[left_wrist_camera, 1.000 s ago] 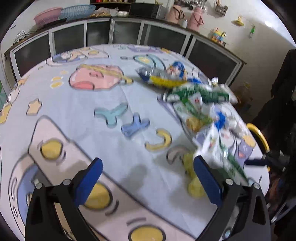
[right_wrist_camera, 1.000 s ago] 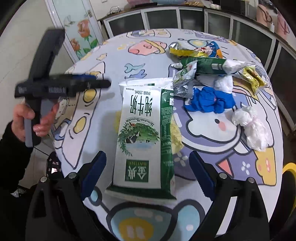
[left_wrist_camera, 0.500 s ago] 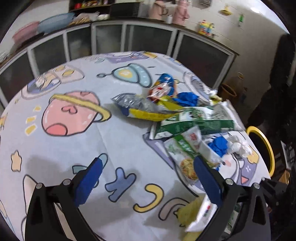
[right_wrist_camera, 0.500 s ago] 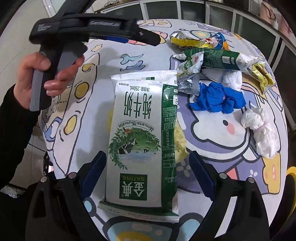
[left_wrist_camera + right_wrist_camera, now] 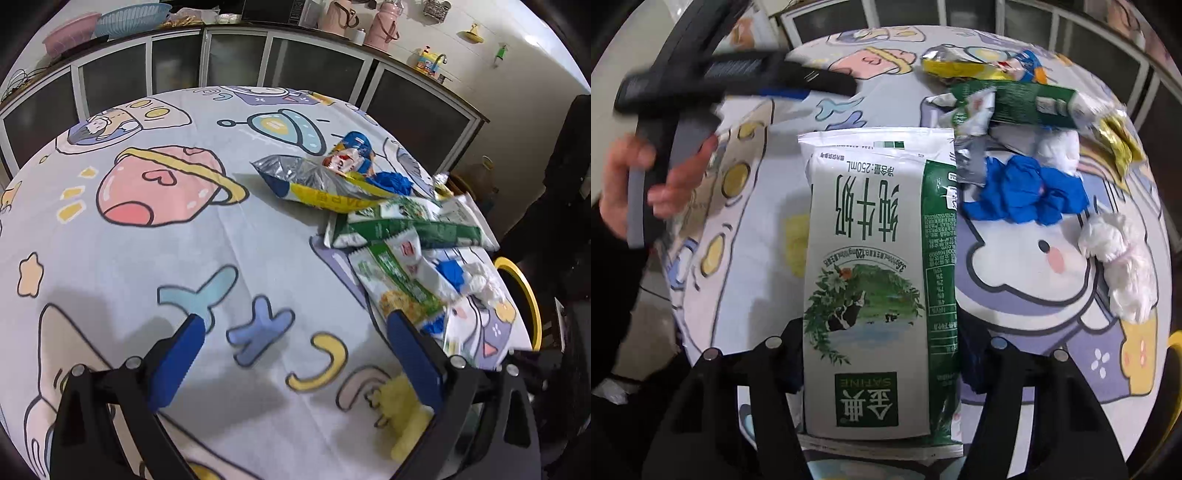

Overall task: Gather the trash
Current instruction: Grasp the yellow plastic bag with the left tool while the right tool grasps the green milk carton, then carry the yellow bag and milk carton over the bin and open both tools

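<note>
Two tongs in view, one per hand. Right tongs (image 5: 881, 354): jaws have just been closing and now sit against both long edges of the green-and-white milk pouch (image 5: 879, 277), gripping it at its near end. The pouch lies flat on the tabletop (image 5: 768, 295), running from 6 o'clock toward 12 in the right wrist view, print upside down.

Left tongs (image 5: 295, 354): jaws wide, nothing between them, hanging over bare patterned cloth. From the right wrist view the same tool appears blurred at 10 o'clock, gripped by a hand (image 5: 646, 184) in a dark sleeve.

Remaining trash, right wrist view: crumpled blue glove (image 5: 1027, 192) at 2 o'clock from the pouch, just beside its far corner; white tissue wad (image 5: 1119, 266) at 3 o'clock, apart from the pouch; a second green wrapper (image 5: 1027, 101) and a yellow-and-silver snack bag (image 5: 956, 62) toward 1 o'clock at the far side.

Left wrist view: the pile sits at 2 to 3 o'clock; a yellow crumpled scrap (image 5: 402, 413) lies at 5 o'clock beside the right-hand finger.
</note>
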`<state>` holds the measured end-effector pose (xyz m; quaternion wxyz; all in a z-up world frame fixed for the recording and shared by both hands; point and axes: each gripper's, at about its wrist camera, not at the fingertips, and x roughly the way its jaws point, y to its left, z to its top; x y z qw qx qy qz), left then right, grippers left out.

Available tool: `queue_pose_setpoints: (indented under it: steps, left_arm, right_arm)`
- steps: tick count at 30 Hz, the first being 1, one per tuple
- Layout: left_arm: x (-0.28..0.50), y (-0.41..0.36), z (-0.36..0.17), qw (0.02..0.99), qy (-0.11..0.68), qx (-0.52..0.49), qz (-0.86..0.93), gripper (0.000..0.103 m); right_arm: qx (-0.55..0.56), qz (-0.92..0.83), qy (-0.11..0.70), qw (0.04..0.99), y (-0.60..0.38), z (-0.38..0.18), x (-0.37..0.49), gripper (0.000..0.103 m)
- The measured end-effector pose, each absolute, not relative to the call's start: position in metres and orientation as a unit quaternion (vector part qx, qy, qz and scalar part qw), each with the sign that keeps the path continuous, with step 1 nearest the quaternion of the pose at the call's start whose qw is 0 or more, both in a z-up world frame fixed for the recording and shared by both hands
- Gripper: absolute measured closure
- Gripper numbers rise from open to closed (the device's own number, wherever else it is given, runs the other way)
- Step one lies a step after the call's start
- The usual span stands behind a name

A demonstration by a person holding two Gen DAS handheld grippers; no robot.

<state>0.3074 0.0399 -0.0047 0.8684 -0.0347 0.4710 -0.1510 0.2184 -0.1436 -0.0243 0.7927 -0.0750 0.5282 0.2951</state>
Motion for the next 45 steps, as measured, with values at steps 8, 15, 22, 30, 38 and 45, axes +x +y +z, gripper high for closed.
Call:
queue_pose_setpoints:
  steps: [8,15,22,30,38,45]
  left_arm:
    - [0.257,0.013,-0.002,0.843,0.483,0.001,-0.236,0.008]
    - [0.246,-0.057,-0.026,0.805,0.524,0.080,-0.266,0.008]
    - [0.257,-0.087,-0.053,0.790,0.546,0.110,-0.258,0.008]
    - [0.257,-0.062,-0.042,0.809,0.539,0.091,-0.216,0.089]
    - [0.239,-0.058,-0.011,0.829,0.502,0.093,-0.226,0.091]
    - [0.228,-0.087,0.035,0.850,0.453,0.088,-0.256,0.091]
  right_arm:
    - [-0.019,0.288,0.500,0.817,-0.193,0.006,0.202,0.044]
    - [0.007,0.248,0.472,0.846,-0.242,0.026,0.187,0.044]
    - [0.030,0.238,0.459,0.855,-0.269,0.028,0.173,0.044]
    - [0.051,0.233,0.446,0.863,-0.284,0.029,0.166,0.044]
    - [0.060,0.228,0.439,0.867,-0.288,0.033,0.161,0.044]
    - [0.075,0.195,0.429,0.879,-0.310,0.039,0.151,0.044]
